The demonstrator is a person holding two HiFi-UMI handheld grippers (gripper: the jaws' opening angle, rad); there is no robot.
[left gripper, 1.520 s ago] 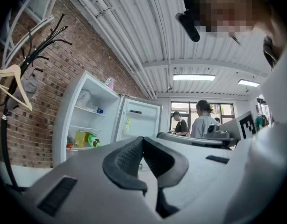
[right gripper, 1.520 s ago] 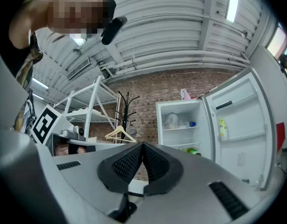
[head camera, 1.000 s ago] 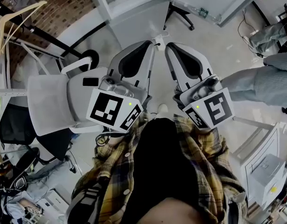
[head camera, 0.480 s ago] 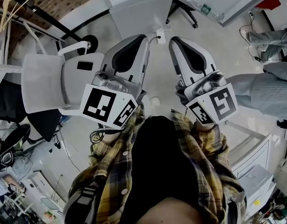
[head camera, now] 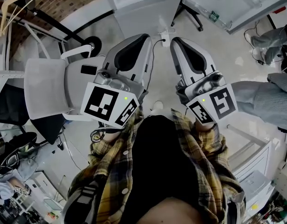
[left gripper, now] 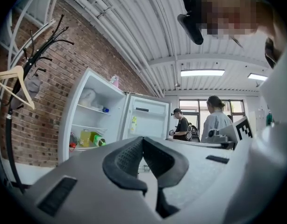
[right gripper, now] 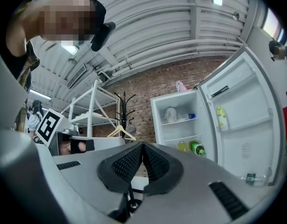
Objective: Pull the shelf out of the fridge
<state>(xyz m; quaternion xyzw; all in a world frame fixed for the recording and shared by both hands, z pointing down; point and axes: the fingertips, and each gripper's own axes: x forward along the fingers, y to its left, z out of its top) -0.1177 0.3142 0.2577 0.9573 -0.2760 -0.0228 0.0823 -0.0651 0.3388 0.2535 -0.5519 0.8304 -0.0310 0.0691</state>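
Well beyond the closed left gripper (left gripper: 142, 139) and right gripper (right gripper: 142, 145) sits the shelf (right gripper: 178, 122).

A brick wall (left gripper: 45, 106) with a coat rack (left gripper: 8, 143) stands left, a strip light (left gripper: 202, 72) glows on the ribbed ceiling (left gripper: 148, 27), and windows (left gripper: 234, 107) lie far off.

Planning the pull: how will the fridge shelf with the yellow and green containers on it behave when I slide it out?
The shelf looks thin, so probably rigid. Loaded with the yellow container and green container, it likely feels heavy and dips once freed. They may slide or tip if jerked.
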